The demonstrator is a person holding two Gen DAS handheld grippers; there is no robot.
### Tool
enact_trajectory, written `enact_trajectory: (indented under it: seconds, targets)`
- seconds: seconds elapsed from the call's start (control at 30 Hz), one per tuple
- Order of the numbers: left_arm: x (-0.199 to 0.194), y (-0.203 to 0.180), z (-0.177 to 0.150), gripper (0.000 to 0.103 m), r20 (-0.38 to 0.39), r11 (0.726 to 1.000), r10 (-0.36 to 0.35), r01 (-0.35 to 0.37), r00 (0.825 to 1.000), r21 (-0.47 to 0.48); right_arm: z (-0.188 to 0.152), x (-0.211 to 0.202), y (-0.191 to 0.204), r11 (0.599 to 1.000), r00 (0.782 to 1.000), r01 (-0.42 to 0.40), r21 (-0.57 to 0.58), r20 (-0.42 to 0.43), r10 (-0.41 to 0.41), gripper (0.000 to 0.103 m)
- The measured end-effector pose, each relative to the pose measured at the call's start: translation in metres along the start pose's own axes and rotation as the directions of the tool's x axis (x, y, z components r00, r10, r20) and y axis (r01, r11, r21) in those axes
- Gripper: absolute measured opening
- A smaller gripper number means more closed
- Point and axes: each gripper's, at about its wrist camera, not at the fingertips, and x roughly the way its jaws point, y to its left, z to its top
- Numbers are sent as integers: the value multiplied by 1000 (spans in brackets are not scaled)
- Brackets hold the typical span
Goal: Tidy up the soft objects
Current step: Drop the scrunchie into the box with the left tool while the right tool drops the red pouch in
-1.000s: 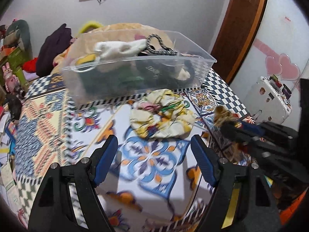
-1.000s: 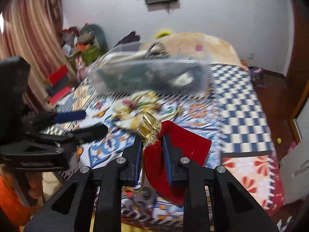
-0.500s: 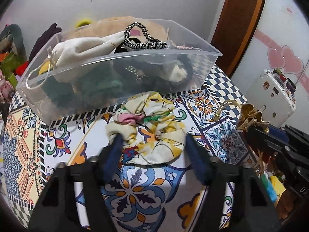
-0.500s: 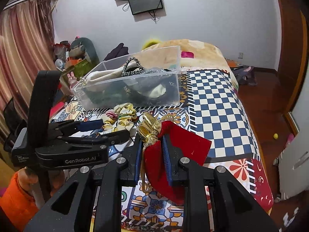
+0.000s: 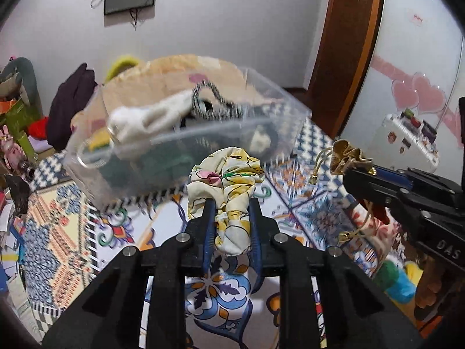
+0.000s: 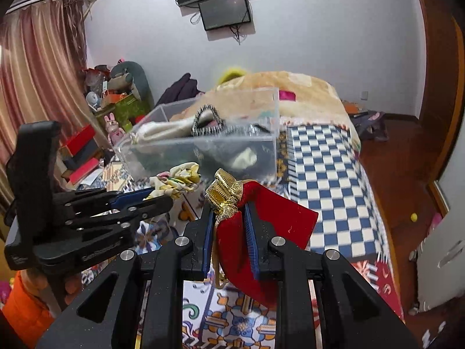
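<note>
My left gripper [image 5: 231, 203] is shut on a yellow floral scrunchie [image 5: 229, 186] and holds it above the patterned bedspread [image 5: 58, 232], just in front of the clear plastic box [image 5: 186, 133]. The box holds several soft items, among them a cream cloth pouch [image 5: 151, 119] and a black-and-white band [image 5: 209, 101]. My right gripper [image 6: 229, 206] is shut on a red velvet pouch [image 6: 270, 221] with a gold top. The left gripper [image 6: 162, 197] with the scrunchie [image 6: 180, 180] shows at the left of the right wrist view, and the right gripper [image 5: 360, 180] at the right of the left wrist view.
The box [image 6: 203, 142] stands on the bed before a beige blanket heap [image 6: 290, 93]. A blue-white checked cover [image 6: 322, 174] runs along the bed's right side. Clutter and toys [image 6: 116, 99] fill the far left corner. A wooden door [image 5: 343, 43] stands to the right.
My left gripper came down around the scrunchie, shut on it and lifted it off the bedspread. My right gripper kept hold of the red pouch and rose a little.
</note>
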Motion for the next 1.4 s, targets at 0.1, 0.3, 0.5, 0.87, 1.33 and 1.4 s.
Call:
enact_trajectory:
  seconds: [0.1, 0.3, 0.5, 0.87, 1.33, 1.4]
  targets:
    - [-18, 5, 9, 22, 52, 1000, -3, 3, 999, -10, 13, -2, 2, 1000, 999, 0, -17, 34, 1, 19]
    - [-50, 15, 29, 22, 161, 1000, 1, 3, 987, -25, 42, -4, 10, 999, 994, -1, -48, 108, 6, 19]
    - [-54, 23, 62, 22, 228, 999, 16, -8, 974, -32, 64, 2, 19, 997, 987, 5, -83, 161, 9, 19]
    - [-7, 42, 89, 22, 197, 997, 57, -44, 979, -68, 87, 34, 22, 995, 987, 2, -104, 163, 15, 20]
    - [50, 51, 79, 32, 58, 995, 33, -27, 998, -94, 68, 96, 17, 991, 999, 35, -127, -36, -40, 27]
    - [50, 51, 78, 36, 52, 996, 38, -34, 998, -84, 67, 95, 16, 991, 998, 44, -128, -48, -50, 32]
